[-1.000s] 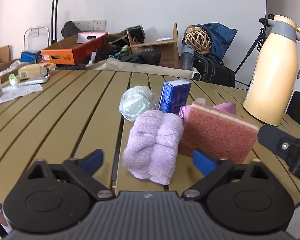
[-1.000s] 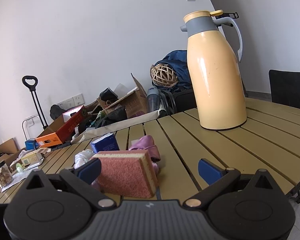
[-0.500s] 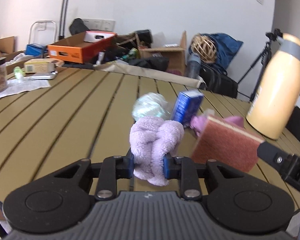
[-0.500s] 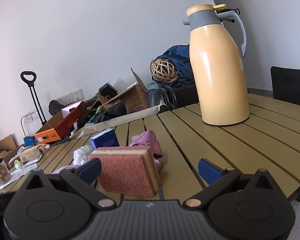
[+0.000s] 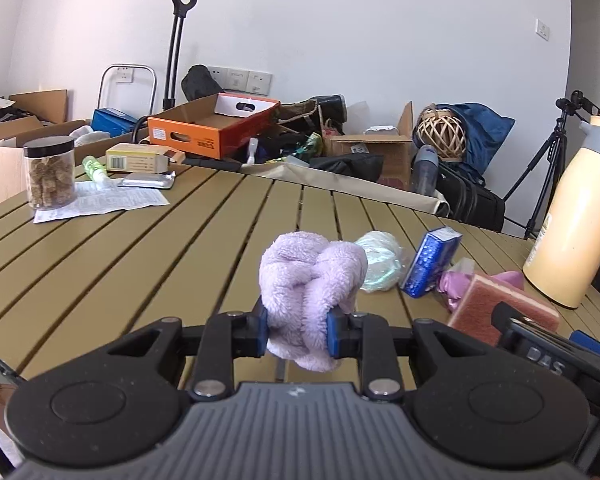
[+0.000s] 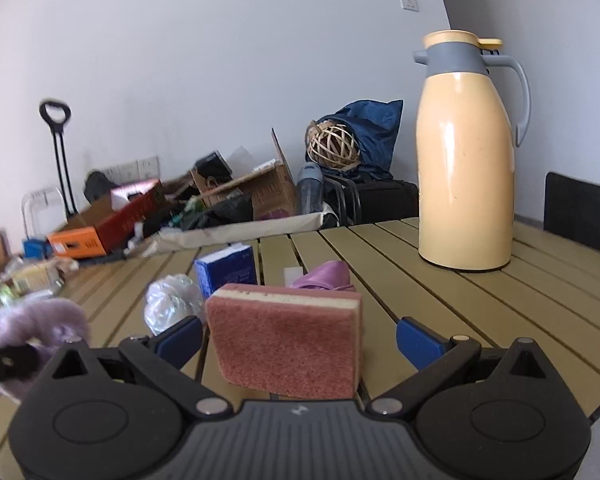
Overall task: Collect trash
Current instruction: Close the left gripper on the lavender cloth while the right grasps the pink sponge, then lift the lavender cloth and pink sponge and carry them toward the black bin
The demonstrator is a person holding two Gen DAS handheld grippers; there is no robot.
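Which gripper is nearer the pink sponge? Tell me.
Right. The right gripper has its open jaws on either side of the sponge, not pressing it. The left gripper is off to the sponge's left, shut on the purple cloth.

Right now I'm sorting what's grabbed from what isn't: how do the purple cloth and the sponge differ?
The cloth is fluffy and bunched; the sponge is a flat-sided block. The cloth is clamped in the left gripper; the sponge stands on the table between the right gripper's open jaws, ungripped.
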